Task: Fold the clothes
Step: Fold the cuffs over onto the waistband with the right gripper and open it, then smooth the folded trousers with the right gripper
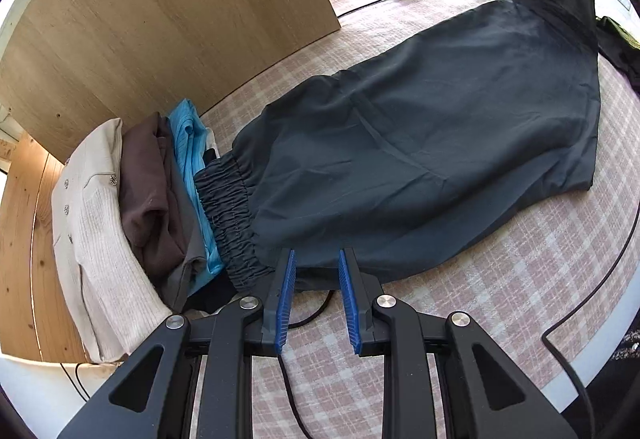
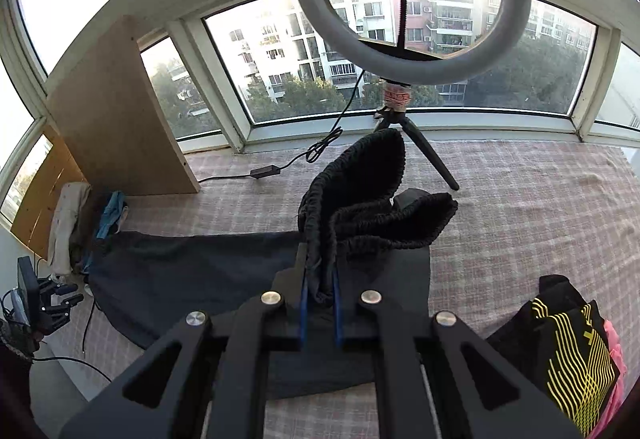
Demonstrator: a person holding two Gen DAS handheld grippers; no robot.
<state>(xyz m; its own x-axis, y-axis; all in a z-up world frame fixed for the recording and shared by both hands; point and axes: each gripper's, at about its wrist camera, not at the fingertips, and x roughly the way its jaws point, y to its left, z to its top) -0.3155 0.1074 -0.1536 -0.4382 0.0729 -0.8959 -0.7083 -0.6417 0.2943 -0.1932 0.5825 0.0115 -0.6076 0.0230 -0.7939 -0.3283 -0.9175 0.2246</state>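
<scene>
Dark trousers (image 1: pixel 420 159) lie across the checked cloth (image 1: pixel 520 279), one end lifted.

The right gripper (image 2: pixel 319 279) is clamped on the trousers' elastic cuffs (image 2: pixel 360 199), raised at 12 o'clock before the ring light tripod (image 2: pixel 420 143). The left gripper (image 1: pixel 316 271) hangs with fingers apart at the trousers' near hem. Folded clothes (image 1: pixel 132 199) crowd 9 o'clock against the wooden board (image 1: pixel 160 19); a black-and-yellow garment (image 2: pixel 568 351) sits at 4 o'clock. A cable (image 1: pixel 600 299) trails along the cloth's right edge; open cloth lies beyond the trousers.

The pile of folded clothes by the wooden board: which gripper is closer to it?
Left. The left gripper is open at the dark trousers' cuff end, right beside the folded pile. The right gripper holds the trousers' waistband at the far end.
</scene>
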